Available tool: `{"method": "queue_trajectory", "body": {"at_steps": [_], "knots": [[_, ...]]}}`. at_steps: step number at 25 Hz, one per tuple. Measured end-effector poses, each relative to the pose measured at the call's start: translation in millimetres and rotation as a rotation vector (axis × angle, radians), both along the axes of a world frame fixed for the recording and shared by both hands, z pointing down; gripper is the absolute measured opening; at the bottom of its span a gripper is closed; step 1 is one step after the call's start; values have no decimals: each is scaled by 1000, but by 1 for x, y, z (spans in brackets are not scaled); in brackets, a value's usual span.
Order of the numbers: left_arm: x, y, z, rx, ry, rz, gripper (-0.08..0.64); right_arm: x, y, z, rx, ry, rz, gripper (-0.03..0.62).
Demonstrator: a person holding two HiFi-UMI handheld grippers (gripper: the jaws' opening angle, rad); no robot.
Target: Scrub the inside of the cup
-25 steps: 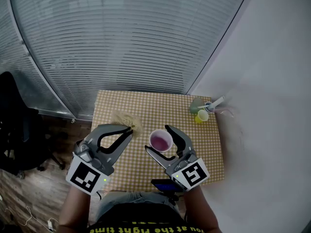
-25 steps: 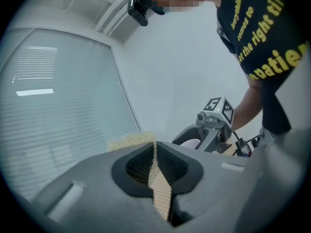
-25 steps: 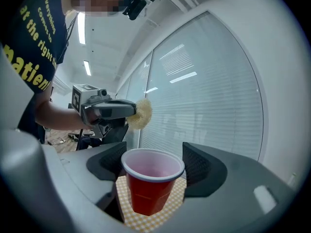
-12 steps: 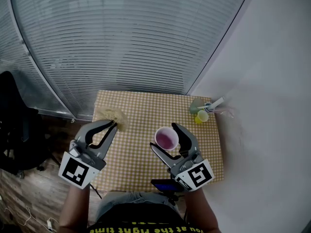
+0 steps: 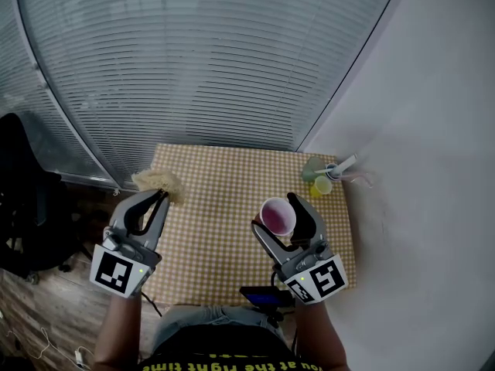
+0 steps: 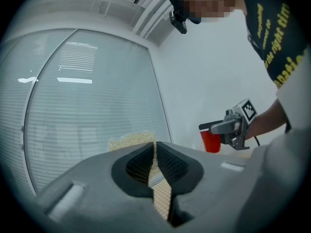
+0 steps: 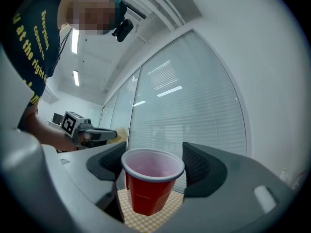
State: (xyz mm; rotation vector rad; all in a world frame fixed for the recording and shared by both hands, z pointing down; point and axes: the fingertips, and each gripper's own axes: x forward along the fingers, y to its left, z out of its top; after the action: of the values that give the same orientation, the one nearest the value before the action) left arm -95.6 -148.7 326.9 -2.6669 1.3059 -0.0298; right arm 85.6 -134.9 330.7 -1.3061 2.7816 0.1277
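Observation:
My right gripper (image 5: 275, 213) is shut on a red cup (image 5: 278, 216) with a pale pink inside, and holds it upright above the checked table (image 5: 224, 184). In the right gripper view the cup (image 7: 148, 193) sits between the two jaws with its mouth open to the camera. My left gripper (image 5: 160, 197) is shut on a yellowish scrub sponge (image 5: 158, 180) over the table's left edge, well apart from the cup. In the left gripper view the sponge (image 6: 131, 140) sticks out past the closed jaws, and the cup (image 6: 210, 141) shows far right.
A green cup (image 5: 312, 168) and a yellow cup (image 5: 322, 185) with a white tool in them stand at the table's back right corner. Window blinds (image 5: 201, 60) rise behind, a white wall (image 5: 418, 168) to the right. A black chair (image 5: 19, 199) stands at the left.
My left gripper has swung to the left with the sponge, away from the cup. My right gripper has carried the cup up and a little to the right.

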Motion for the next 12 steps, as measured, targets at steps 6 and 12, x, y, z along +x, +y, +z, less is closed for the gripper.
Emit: {"method": "queue_trajectory", "body": {"at_steps": [6, 12], "knots": [[-10, -7, 13, -51, -4, -51, 17, 20, -6, -5, 11, -6, 50, 368], [-11, -8, 20, -64, -4, -62, 17, 36, -10, -10, 21, 4, 85, 368]]}}
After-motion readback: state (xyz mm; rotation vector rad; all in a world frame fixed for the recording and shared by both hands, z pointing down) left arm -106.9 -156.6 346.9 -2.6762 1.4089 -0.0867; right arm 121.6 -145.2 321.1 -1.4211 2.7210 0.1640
